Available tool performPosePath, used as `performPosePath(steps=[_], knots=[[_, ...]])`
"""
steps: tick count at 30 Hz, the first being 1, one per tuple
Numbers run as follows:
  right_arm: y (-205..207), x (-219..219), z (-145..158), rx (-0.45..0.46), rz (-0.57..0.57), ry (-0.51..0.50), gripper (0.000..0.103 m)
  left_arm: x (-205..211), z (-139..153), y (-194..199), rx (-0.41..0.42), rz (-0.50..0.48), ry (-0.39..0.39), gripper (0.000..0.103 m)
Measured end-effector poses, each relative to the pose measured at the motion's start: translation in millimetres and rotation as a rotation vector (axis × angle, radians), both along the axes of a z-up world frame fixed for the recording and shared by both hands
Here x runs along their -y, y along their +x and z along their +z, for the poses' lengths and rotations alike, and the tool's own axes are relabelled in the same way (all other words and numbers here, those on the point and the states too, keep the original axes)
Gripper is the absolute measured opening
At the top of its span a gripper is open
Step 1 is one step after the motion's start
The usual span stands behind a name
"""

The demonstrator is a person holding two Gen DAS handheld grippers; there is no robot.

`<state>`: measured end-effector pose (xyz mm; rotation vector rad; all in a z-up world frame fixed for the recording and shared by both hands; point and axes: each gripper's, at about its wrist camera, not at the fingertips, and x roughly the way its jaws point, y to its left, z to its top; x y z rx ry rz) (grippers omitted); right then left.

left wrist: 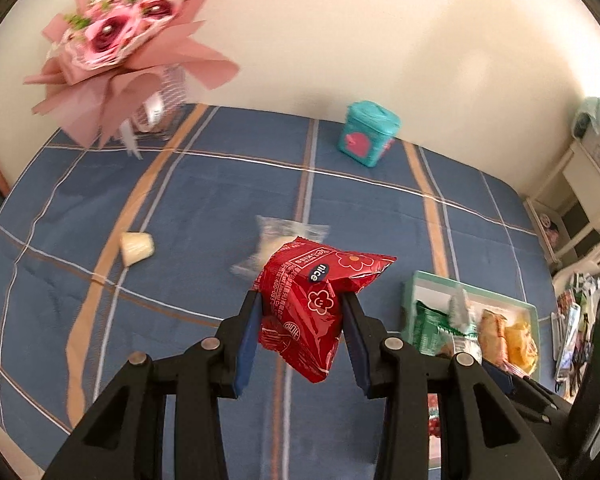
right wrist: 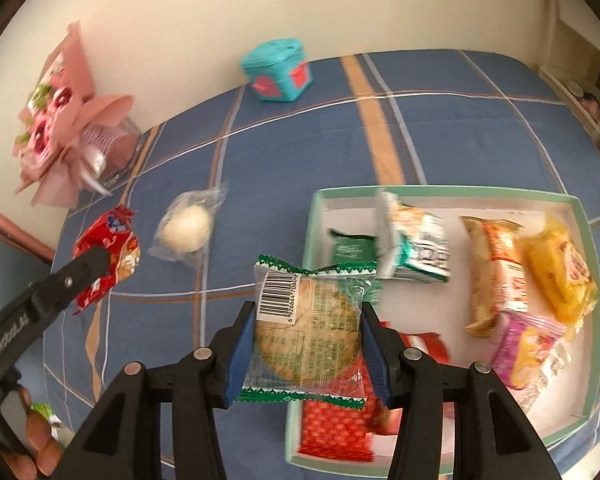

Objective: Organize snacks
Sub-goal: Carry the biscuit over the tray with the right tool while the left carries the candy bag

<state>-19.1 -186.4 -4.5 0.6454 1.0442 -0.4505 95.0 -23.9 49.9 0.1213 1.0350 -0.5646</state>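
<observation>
My left gripper (left wrist: 302,304) is shut on a red snack packet (left wrist: 312,312) and holds it above the blue plaid table. That gripper and packet (right wrist: 108,256) also show at the left of the right wrist view. My right gripper (right wrist: 308,332) is shut on a clear green-edged cracker packet (right wrist: 310,328), held over the left edge of the green-rimmed tray (right wrist: 440,190). The tray (left wrist: 420,280) holds several snack packets. A clear-wrapped white bun (right wrist: 188,226) lies on the cloth left of the tray, and also shows behind the red packet (left wrist: 276,240).
A small cream cup-shaped snack (left wrist: 137,247) lies on the cloth at left. A teal tin (left wrist: 368,134) stands at the back by the wall. A pink flower bouquet (left wrist: 116,40) stands at the back left. Shelves and clutter are beyond the right table edge.
</observation>
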Motion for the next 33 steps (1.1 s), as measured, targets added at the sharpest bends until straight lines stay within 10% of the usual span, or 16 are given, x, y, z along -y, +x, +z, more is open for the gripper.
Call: performPosePath(steps=[33], knots=[[-116,121,0,-0.07,-0.357,-0.063,0.052,127,-9,-118,0.096,-0.384,0.15,0.042]])
